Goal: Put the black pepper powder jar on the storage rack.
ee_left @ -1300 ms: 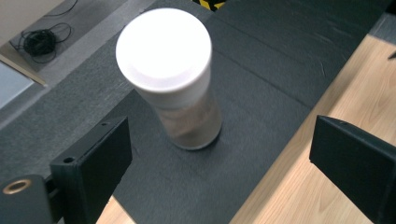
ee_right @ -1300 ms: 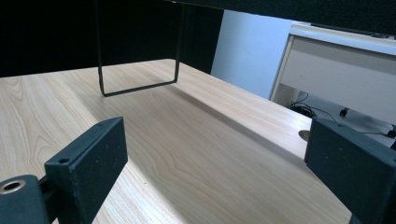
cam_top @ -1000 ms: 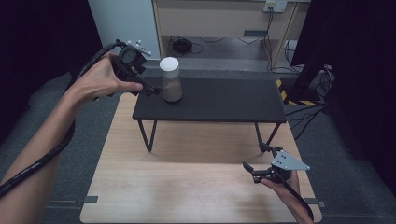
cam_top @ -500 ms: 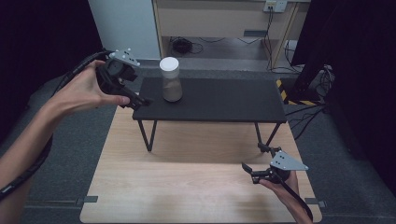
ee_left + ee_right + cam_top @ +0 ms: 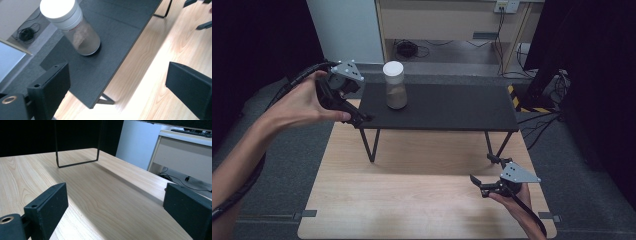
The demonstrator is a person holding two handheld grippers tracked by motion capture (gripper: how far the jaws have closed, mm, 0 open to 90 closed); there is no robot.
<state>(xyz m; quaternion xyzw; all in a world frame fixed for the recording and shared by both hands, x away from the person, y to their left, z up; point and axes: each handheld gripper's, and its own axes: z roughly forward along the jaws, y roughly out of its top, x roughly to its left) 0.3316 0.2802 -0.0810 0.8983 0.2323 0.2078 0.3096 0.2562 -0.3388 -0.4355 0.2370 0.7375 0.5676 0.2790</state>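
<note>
surface: black table (image 5: 447,107) on wood platform (image 5: 412,195)
jar (image 5: 395,91): upright, white lid
left gripper (image 5: 362,118): released, beside jar
right gripper (image 5: 479,186): released, empty

Wooden platform (image 5: 412,200) fills the lower frame | pale cabinet (image 5: 447,22) top centre | coiled cable (image 5: 407,49) beneath it | yellow-black hazard strip (image 5: 514,97) at right
</note>
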